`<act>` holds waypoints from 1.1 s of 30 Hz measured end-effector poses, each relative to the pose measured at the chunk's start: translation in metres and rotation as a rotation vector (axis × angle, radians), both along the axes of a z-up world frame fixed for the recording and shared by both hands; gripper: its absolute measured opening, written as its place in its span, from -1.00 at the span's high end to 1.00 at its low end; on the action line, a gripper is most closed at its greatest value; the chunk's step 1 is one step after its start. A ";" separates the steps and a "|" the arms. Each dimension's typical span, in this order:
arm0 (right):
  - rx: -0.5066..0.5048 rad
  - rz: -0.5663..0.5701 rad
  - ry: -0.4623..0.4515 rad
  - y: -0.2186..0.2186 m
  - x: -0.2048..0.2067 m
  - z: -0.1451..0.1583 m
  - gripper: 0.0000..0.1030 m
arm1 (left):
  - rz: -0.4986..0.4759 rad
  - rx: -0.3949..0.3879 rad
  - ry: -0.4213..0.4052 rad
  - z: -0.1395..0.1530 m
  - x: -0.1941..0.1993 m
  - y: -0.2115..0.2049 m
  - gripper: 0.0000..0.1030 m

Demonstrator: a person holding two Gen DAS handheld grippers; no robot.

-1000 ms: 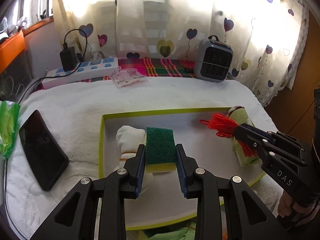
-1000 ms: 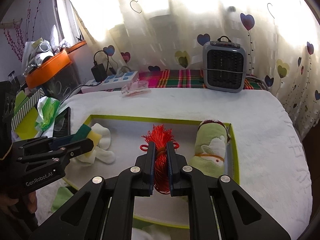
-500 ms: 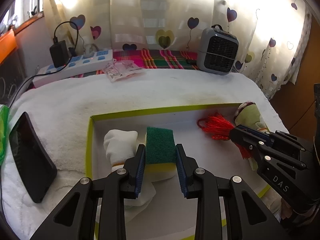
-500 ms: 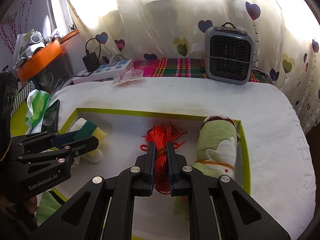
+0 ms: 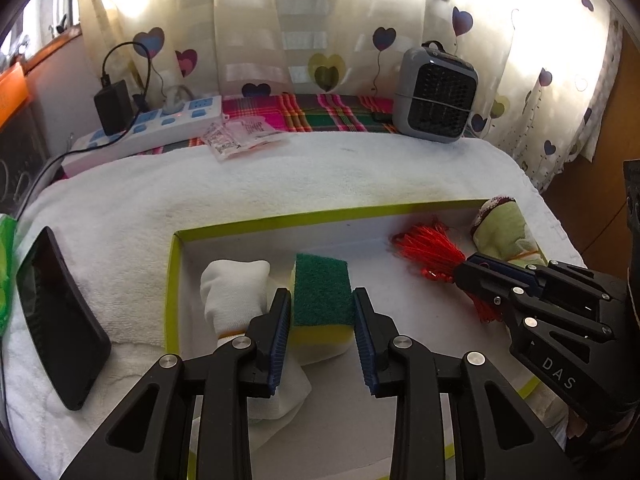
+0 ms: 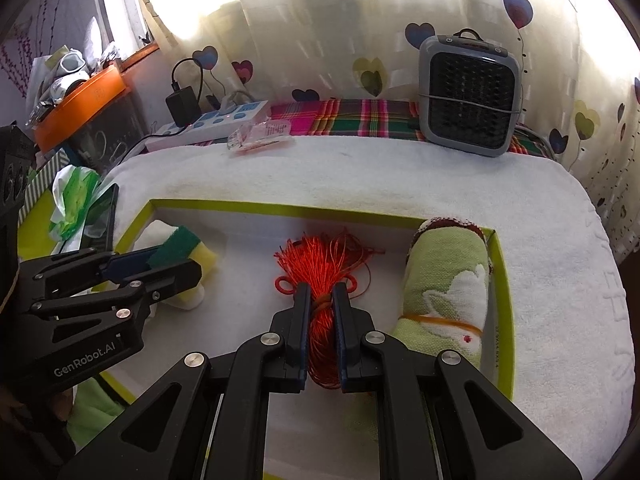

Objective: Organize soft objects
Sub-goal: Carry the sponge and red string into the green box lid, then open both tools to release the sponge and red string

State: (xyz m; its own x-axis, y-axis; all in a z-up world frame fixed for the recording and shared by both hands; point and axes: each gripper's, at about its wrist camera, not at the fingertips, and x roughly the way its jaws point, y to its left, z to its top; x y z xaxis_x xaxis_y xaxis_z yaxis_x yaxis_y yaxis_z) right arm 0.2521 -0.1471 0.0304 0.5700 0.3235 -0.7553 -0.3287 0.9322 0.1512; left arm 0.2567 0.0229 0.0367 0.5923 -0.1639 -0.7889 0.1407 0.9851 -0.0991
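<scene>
Green-topped yellow sponge point(image 5: 322, 300) sits low in the box point(image 5: 320, 216), at about seven o'clock of its floor, scouring side up, clamped on both flanks between blue pads. Hard against it at nine o'clock lies the white sock point(image 5: 234, 290), bunched and folded. At the centre, the red tassel point(image 6: 320, 276) points to twelve, strands fanned, its bound waist pinched. Over at three o'clock, the rolled green towel point(image 6: 448, 292) lies lengthwise along the box's wall, banded with orange elastic.

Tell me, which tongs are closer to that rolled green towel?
Right. The right tongs, gripping red thread, sit just beside the green towel; the left tongs hold the sponge farther away.
</scene>
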 end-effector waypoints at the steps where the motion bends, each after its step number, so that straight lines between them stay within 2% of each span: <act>1: 0.000 -0.001 0.002 0.000 0.000 0.000 0.77 | -0.003 0.004 0.001 0.000 0.000 0.000 0.40; 16: -0.021 0.001 -0.001 0.003 -0.002 0.001 0.70 | 0.001 0.013 0.001 0.000 -0.002 -0.002 0.28; 19: -0.017 0.007 -0.004 0.003 -0.003 0.001 0.62 | 0.008 0.016 0.000 0.001 -0.003 -0.001 0.26; 23: -0.019 0.003 -0.011 0.003 -0.004 0.003 0.41 | 0.019 0.011 0.002 0.002 -0.005 0.001 0.22; 33: -0.019 -0.005 -0.019 0.002 -0.007 0.006 0.19 | 0.019 0.008 0.000 0.004 -0.007 0.001 0.14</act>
